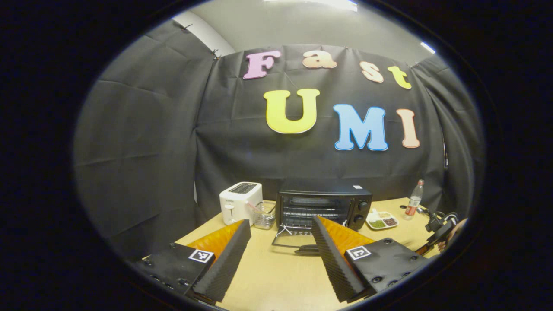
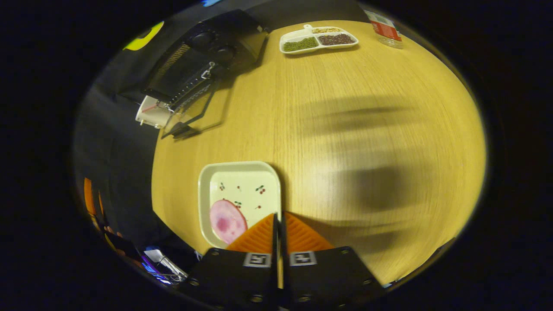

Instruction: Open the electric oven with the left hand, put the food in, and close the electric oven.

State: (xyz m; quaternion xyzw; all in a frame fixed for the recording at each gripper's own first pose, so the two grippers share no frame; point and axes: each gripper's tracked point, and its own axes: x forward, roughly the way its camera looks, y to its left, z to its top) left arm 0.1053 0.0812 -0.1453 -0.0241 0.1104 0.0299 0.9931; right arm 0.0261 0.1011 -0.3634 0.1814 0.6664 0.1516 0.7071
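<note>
Your left gripper (image 1: 281,246) hangs with jaws wide and empty before the electric oven (image 1: 324,206), whose door (image 1: 291,237) already lies down. Your right gripper (image 2: 278,235) pinches the rim of the plate (image 2: 239,172) carrying the pink food slice (image 2: 227,221) on the worktop (image 2: 345,129). With only an edge grip, the plate could tilt in transit and shed the slice, or catch on the door.

The black oven (image 1: 324,205) stands at the counter's (image 2: 345,129) back edge, door dropped open, while the pink food (image 2: 227,221) lies on a plate (image 2: 239,172) at the front edge.
</note>
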